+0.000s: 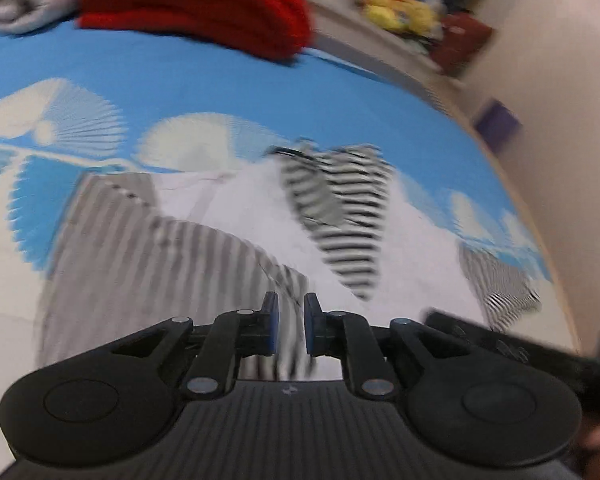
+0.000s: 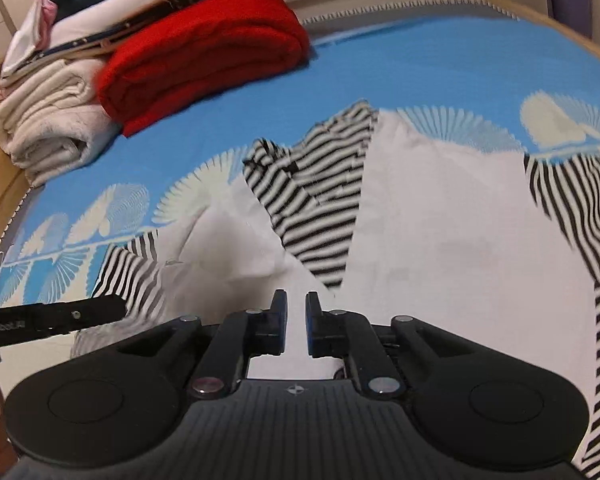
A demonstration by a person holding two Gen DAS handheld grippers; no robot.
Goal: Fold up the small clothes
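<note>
Garment: white-and-striped garment spread flat on the blue patterned bedsheet.
Left hand-held gripper: pads nearly together, striped fabric between them, clamped on the near edge.
Right hand-held gripper: narrow gap, white cloth between pads; contact unclear.
Background: folded red cloth, white folded stack.

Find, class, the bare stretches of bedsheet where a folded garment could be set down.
Free: blue bedsheet between the red blanket and the striped garment. Crowded: the far-left corner, piled with white linens, and the near middle, under the garment.
</note>
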